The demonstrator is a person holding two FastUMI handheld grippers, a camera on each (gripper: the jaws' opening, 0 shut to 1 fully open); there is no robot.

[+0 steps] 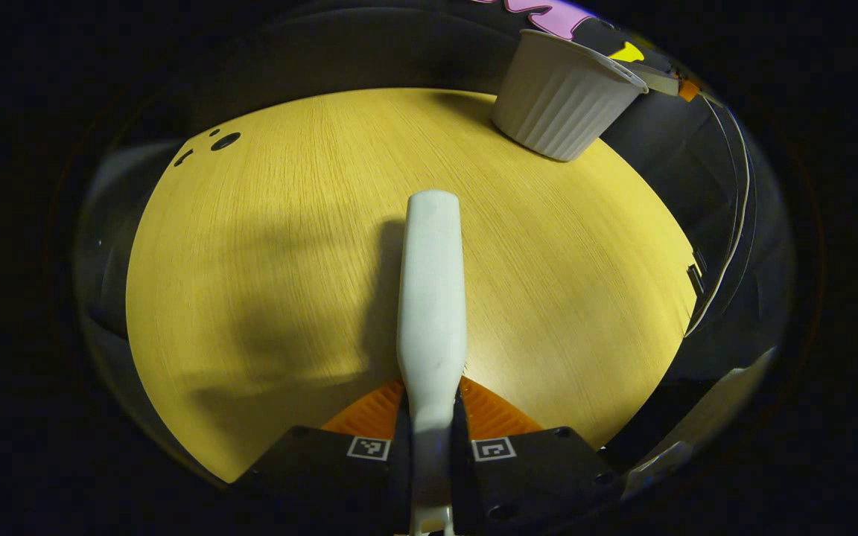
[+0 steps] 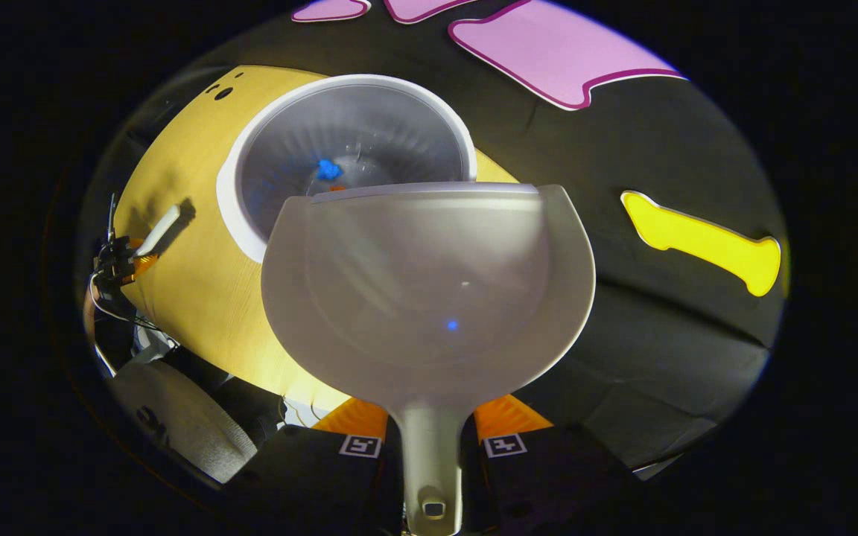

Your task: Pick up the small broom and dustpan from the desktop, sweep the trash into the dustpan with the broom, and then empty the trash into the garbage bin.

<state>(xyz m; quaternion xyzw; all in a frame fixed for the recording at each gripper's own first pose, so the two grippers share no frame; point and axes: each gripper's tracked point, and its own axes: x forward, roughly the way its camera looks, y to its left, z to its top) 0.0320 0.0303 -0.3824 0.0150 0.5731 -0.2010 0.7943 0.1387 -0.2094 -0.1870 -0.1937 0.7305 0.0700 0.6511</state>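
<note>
The small white broom stands over the wooden desktop, its handle clamped in my left gripper. The white ribbed garbage bin stands at the table's far right in the left gripper view. My right gripper is shut on the handle of the grey dustpan, whose front lip hangs over the rim of the bin. A blue scrap of trash lies inside the bin. A tiny blue speck shows on the pan. Farther left in the right gripper view, the left gripper holds the broom.
Dark holes mark the table's far left corner. The table's edge curves close on the right, with the black cloth wall behind the bin. A grey sleeve is at the lower left of the right gripper view.
</note>
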